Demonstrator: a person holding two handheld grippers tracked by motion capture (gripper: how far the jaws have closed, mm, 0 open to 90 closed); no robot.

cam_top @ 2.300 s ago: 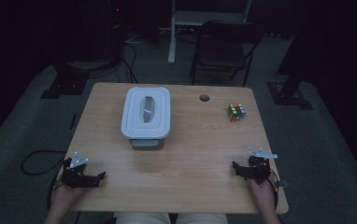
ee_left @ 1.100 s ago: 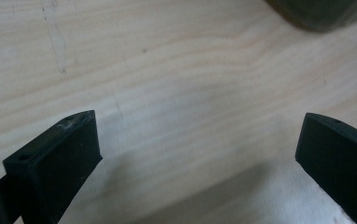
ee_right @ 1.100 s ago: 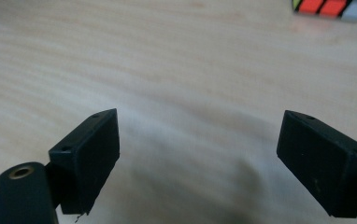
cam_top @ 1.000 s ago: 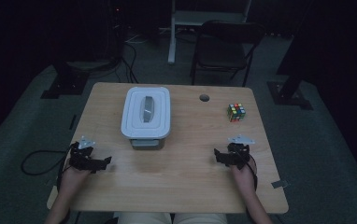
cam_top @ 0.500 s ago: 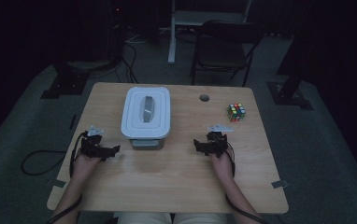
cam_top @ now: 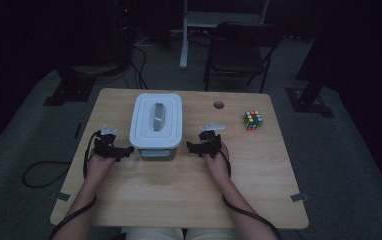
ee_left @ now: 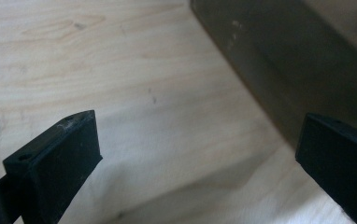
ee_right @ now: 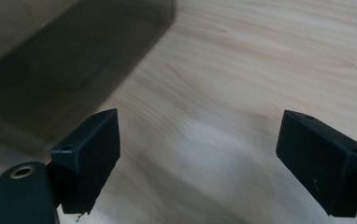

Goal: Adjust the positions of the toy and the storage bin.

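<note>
- Flanking the white lidded box (cam_top: 156, 125) is how I have both tools set: the left gripper (cam_top: 120, 151) just beside its left wall near the front corner, the right gripper (cam_top: 195, 147) just beside its right wall, neither one touching it as far as the high view shows.
- The box sits on the wooden table (cam_top: 179, 200), left of centre and toward the far half, long side running away from me, with a grey handle (cam_top: 157, 115) recessed in the lid.
- Both tongs are released: in the left gripper view the jaws stand wide apart with bare wood between them and the box's dark wall (ee_left: 298, 70) just ahead of the right-hand jaw; in the right gripper view the jaws are equally wide, the wall (ee_right: 74, 60) ahead of the left-hand jaw.
- I judge the box to be rigid plastic, stiff enough not to give under the jaws, probably light unless filled; I cannot see what is inside.
- Its walls look smooth, so I expect them to be slippery under hard black jaws. A squeeze on a flat wall alone could slide.
- My preferred hold is the lid's overhanging rim on each side, or the side latches if it has them; from here I cannot tell.
- The colourful puzzle cube (cam_top: 252, 120) lies well apart to the right, out of my way.
</note>
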